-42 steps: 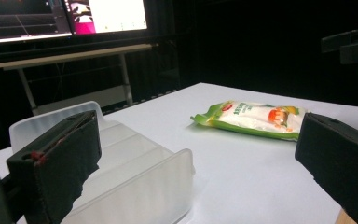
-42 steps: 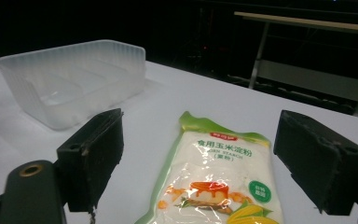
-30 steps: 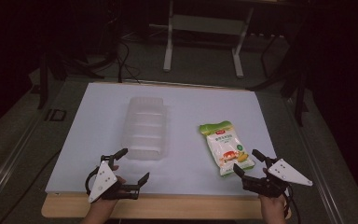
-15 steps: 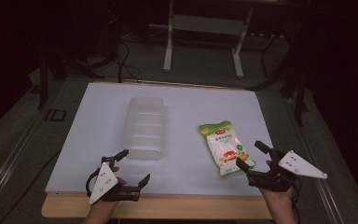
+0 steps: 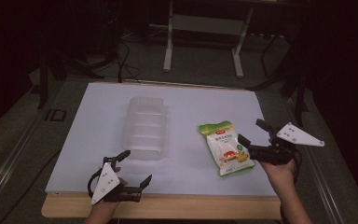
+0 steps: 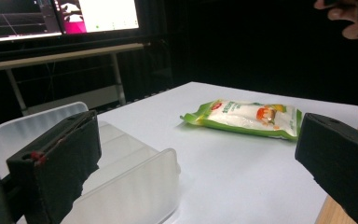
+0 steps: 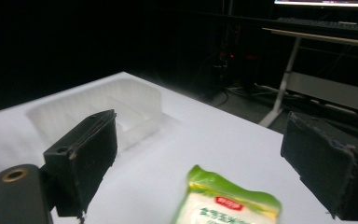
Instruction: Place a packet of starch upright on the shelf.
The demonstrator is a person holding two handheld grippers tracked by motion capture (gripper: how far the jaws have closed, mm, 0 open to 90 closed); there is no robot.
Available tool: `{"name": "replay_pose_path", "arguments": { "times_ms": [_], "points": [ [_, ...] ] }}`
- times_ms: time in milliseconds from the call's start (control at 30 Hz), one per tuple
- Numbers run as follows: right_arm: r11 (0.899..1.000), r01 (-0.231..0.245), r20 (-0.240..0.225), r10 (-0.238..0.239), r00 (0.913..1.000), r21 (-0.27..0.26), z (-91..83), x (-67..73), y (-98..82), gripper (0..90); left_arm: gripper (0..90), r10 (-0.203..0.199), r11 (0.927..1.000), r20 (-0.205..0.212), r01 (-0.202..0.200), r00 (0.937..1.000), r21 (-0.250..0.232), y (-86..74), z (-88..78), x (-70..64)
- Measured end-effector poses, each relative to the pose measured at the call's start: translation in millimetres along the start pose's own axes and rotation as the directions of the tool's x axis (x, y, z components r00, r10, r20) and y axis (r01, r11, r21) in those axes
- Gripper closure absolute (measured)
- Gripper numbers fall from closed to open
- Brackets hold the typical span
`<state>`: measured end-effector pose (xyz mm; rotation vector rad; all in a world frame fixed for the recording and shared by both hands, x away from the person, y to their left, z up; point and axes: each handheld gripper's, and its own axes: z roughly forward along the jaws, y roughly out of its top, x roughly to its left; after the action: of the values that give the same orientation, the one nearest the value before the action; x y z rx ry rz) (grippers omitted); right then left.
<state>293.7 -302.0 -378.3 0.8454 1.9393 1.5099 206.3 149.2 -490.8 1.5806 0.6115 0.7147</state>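
High view: overhead, facing forward and down across the table (image 5: 186, 100). Gripper views: low, near the tabletop, facing inward. All share the green packet (image 5: 224, 147) and clear tray (image 5: 145, 127).

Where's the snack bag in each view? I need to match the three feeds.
High view: snack bag lies right of centre on the table, just left of the right hand-held gripper.
Left gripper view: upper right, lying flat.
Right gripper view: bottom centre, between the jaws.
Shared landmark: the clear tray.

Open table (image 5: 186, 116) between tray (image 5: 144, 128) and packet (image 5: 224, 147)
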Motion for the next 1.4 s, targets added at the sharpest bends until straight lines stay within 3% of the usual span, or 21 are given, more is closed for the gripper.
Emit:
{"name": "replay_pose_path", "arguments": {
  "times_ms": [200, 633, 767, 933, 967, 1133, 1400],
  "points": [
    [0.999, 0.008, 0.01, -0.009, 0.9999, 0.034, 20.4, -13.7, 1.9, 10.5, 0.3, -0.008, 1.0, 0.003, 0.008, 1.0, -0.002, 0.0, -0.2, 1.0],
    [0.991, -0.024, 0.043, 0.018, 0.9989, 0.135, 63.7, -40.4, -9.2, 12.9, 0.3, -0.008, 1.0, 0.007, 0.008, 0.9999, -0.001, -0.4, 0.1, 1.0],
    [0.988, -0.04, 0.052, 0.032, 0.9981, 0.15, 69.7, -44.7, -12.3, 13.3, 0.3, -0.005, 1.0, 0.009, 0.005, 0.9999, 0.002, -0.7, 0.3, 0.6],
    [0.979, -0.063, 0.057, 0.052, 0.997, 0.194, 84.3, -56.4, -25.1, 13.7, 0.3, -0.004, 1.0, 0.005, 0.004, 1.0, 0.002, -0.5, 0.2, 1.0],
    [0.972, -0.07, 0.071, 0.055, 0.996, 0.226, 92.6, -62.2, -35.0, 14.7, 0.3, -0.005, 1.0, 0.002, 0.005, 1.0, 0.005, -0.7, 0.2, 1.2],
    [0.953, -0.09, 0.09, 0.066, 0.9937, 0.288, 107.2, -71.0, -54.2, 18.2, 0.3, -0.005, 1.0, 0.006, 0.005, 1.0, 0.003, -0.6, 0.0, 0.7],
    [0.93, -0.143, 0.109, 0.112, 0.9876, 0.338, 120.4, -83.1, -79.3, 21.6, 0.3, -0.011, 0.9999, 0.007, 0.01, 0.9999, 0.011, -1.7, 0.6, 1.4]
  ]
}}
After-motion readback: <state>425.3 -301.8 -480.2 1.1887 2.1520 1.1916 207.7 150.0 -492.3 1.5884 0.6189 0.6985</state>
